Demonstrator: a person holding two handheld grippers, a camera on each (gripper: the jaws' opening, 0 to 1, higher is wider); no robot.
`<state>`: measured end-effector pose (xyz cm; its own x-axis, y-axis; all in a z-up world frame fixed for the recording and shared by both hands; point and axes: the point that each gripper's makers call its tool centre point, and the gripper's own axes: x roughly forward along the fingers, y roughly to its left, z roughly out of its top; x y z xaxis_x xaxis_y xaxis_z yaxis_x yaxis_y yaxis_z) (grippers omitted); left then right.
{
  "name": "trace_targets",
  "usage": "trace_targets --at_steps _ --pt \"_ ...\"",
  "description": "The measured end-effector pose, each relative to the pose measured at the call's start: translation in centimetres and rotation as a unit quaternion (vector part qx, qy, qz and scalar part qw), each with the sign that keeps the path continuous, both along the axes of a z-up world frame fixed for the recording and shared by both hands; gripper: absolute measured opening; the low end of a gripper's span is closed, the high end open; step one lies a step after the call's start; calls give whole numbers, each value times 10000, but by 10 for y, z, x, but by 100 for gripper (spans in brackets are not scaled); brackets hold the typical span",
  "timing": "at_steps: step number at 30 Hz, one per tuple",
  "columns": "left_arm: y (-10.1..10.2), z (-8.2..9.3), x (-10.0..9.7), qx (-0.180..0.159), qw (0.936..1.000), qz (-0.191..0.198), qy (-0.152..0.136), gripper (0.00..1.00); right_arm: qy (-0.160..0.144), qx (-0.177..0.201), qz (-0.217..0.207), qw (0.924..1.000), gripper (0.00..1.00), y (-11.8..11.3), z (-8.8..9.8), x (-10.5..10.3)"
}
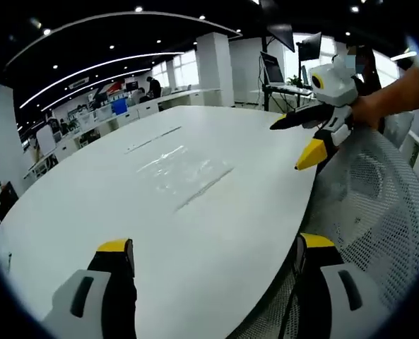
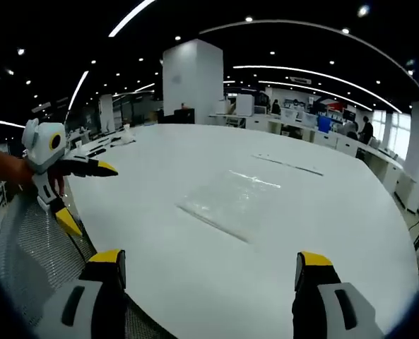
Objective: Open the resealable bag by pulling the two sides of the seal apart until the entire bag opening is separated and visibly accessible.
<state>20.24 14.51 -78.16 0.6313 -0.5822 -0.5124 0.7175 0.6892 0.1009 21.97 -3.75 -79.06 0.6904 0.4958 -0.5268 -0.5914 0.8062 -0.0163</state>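
Open-plan office: dark ceiling with long curved light strips and spot lights, white pillars, rows of desks along the far windows, a few people standing at the far end. Large white oval table takes up most of both views. Resealable bag, clear plastic, lies flat on the tabletop toward the middle, seen also in the right gripper view; its outline is faint against the white, one long straight edge reading as a darker line. Whether the seal is pressed together or parted cannot be told. No print, brand or label readable on the bag, and no legible writing anywhere else; coloured signs at the far desks are too small to read. Left gripper: its two yellow-tipped jaws rise from the bottom of its own view, spread wide, nothing between them, above the near table edge; the bag lies ahead of them, well apart, slightly left of centre between the jaws. Same gripper appears at the left of the right gripper view, held by a hand, jaws spread, off the table's edge and over a mesh chair back. Right gripper: jaws likewise spread wide and empty, with the bag ahead, roughly centred between them, not touching. It shows in the left gripper view at upper right, held by a hand, beside the table edge, above the white mesh chair.
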Motion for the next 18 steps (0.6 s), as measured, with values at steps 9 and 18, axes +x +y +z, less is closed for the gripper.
trace_targets --at_steps 9,18 --pt "0 -17 -4 309 9994 -93 124 94 13 -16 22 10000 100 1 -2 2" --pt "7 -41 -8 853 9953 -158 432 90 65 19 -106 9999 100 -4 -3 4"
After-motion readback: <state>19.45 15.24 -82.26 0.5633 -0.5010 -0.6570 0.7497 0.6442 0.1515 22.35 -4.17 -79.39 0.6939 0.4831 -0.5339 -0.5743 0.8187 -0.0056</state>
